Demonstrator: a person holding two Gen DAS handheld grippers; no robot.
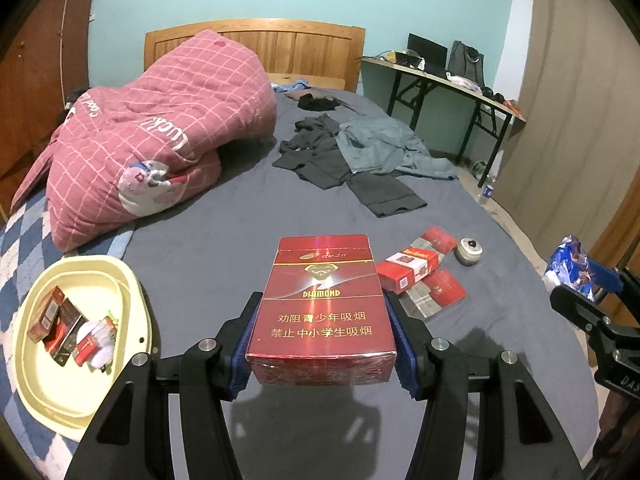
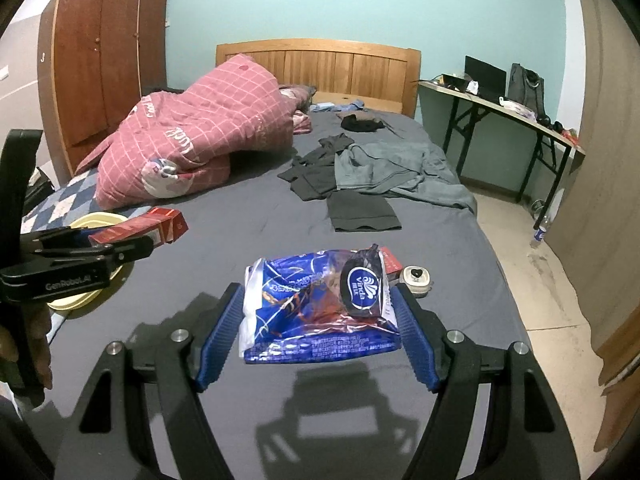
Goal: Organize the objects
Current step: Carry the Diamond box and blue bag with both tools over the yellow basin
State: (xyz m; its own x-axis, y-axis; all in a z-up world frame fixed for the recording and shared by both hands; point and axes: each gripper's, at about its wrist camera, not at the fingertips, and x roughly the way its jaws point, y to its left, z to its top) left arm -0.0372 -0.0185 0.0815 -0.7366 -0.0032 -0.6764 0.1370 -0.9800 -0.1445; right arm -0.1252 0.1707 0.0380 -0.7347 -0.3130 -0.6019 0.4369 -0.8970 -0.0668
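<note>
My left gripper is shut on a red Diamond cigarette box and holds it above the grey bed sheet. The box also shows in the right wrist view. My right gripper is shut on a blue Vinda tissue pack, held above the sheet; it shows at the right edge of the left wrist view. A cream tray at the left holds several small boxes and a white item. Three red cigarette packs and a small round jar lie on the sheet to the right.
A pink checked quilt is heaped at the back left. Dark and grey clothes lie mid-bed. A desk stands at the right, a wardrobe at the left, a bottle on the floor.
</note>
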